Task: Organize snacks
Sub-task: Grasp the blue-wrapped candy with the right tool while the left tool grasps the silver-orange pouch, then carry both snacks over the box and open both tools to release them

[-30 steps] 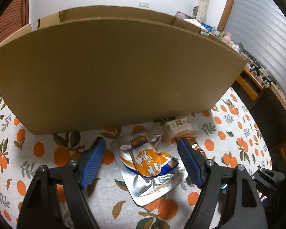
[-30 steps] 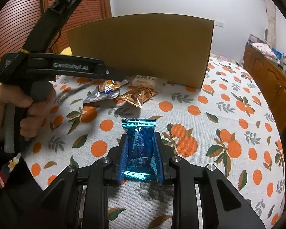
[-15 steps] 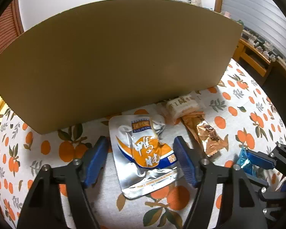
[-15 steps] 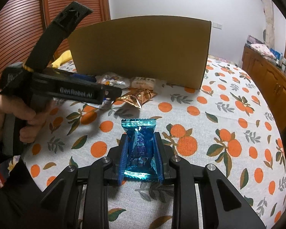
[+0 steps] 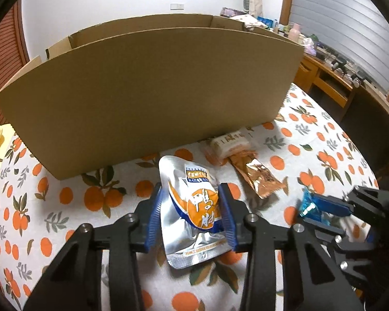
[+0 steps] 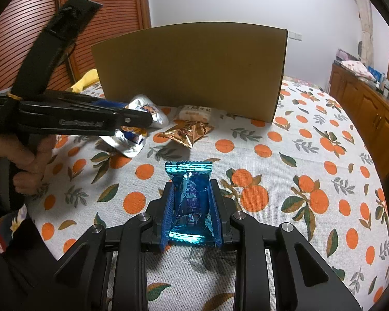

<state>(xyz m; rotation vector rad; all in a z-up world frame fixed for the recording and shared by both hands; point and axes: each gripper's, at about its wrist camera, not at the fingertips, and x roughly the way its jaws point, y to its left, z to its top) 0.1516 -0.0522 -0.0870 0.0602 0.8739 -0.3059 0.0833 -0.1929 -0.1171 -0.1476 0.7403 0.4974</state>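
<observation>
Two snacks were in your grip at this moment. Your left gripper (image 5: 192,217) had its jaws pinching the silver-and-orange pouch (image 5: 194,212) at lower centre of the left wrist view, blue pads pressed against both of its sides. In the right wrist view the same pouch (image 6: 132,140) showed at centre left, hanging clear of the tabletop (image 6: 311,155) beneath the left gripper (image 6: 132,119). Your right gripper (image 6: 192,210) had its jaws clamped on the blue candy wrapper (image 6: 190,202), low in the middle of that frame, with the wrapper's crimped top edge sticking out past the fingertips. The copper-coloured packet (image 5: 256,176) lay flat on the orange-print cloth just right of the pouch, touching the pale wrapped cake (image 5: 230,145) behind it. That cake sat against the foot of the cardboard box (image 5: 153,90), which filled the upper half of the left wrist view with its open top facing up.
</observation>
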